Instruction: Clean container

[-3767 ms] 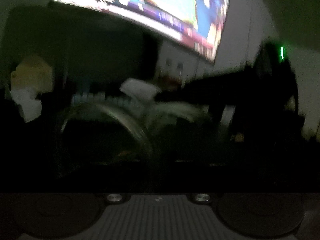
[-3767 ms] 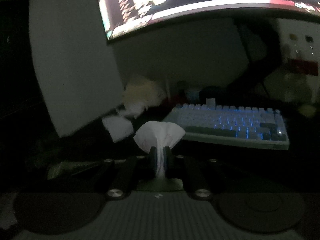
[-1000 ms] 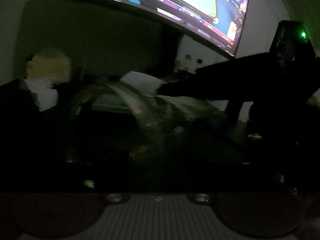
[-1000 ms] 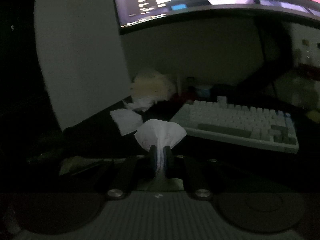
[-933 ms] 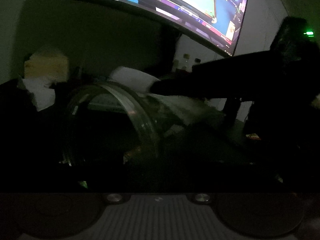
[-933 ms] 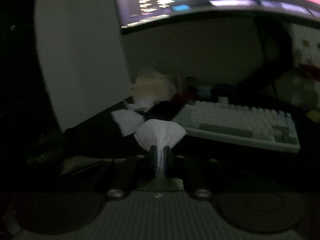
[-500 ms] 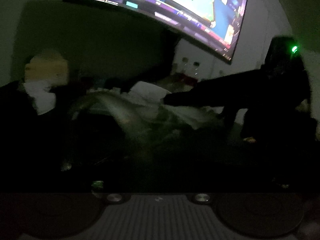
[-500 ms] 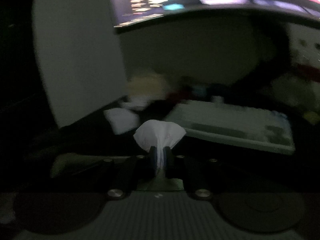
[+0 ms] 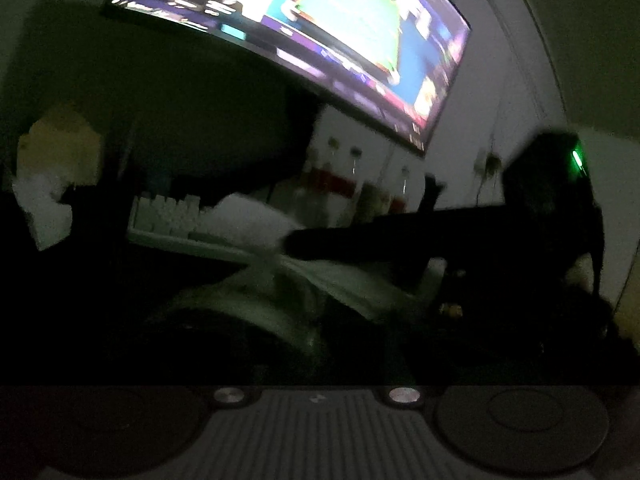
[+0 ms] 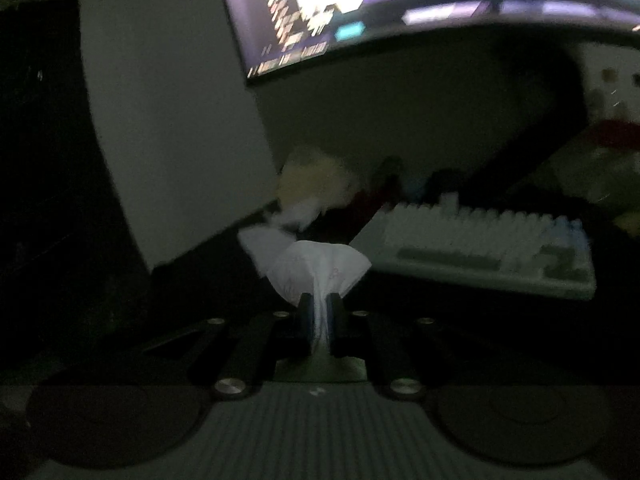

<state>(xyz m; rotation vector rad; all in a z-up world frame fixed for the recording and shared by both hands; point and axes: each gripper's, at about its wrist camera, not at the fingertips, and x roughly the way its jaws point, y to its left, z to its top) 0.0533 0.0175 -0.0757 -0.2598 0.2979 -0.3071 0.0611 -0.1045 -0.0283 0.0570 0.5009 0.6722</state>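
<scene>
We work in a very dim room, lit mostly by a wide curved monitor (image 9: 320, 40) showing a green snooker table. In the left wrist view a clear glass container (image 9: 256, 312) lies blurred just ahead of our left gripper; we make out only its rounded, translucent rim curving as a pale arc, low at the centre of the frame. Our left gripper's fingers are lost in the dark, so we cannot tell whether they are open or closed.

From the right, our right gripper (image 9: 296, 242) reaches in as a long black bar, and at its tip sits a soft white tissue (image 9: 248, 220), held above the container's rim; we cannot tell whether the two touch.

In the right wrist view the right gripper (image 10: 319, 312) is pressed closed on that tissue (image 10: 320, 268). The thin, crinkled paper is squeezed into a narrow stem between the two dark fingers (image 10: 304, 312) and fans out above them in a wrinkled, faintly printed bloom.

Farther off, on the dark counter (image 10: 460, 320), lies a white keyboard (image 10: 488, 248) with blocky keycaps, and to its left a fluffy pale-yellow heap (image 10: 316, 180) with more crumpled white paper (image 10: 260, 244) near it. Small bottles (image 9: 340, 172) with red bands stand far behind the keyboard, under the monitor's right end.
</scene>
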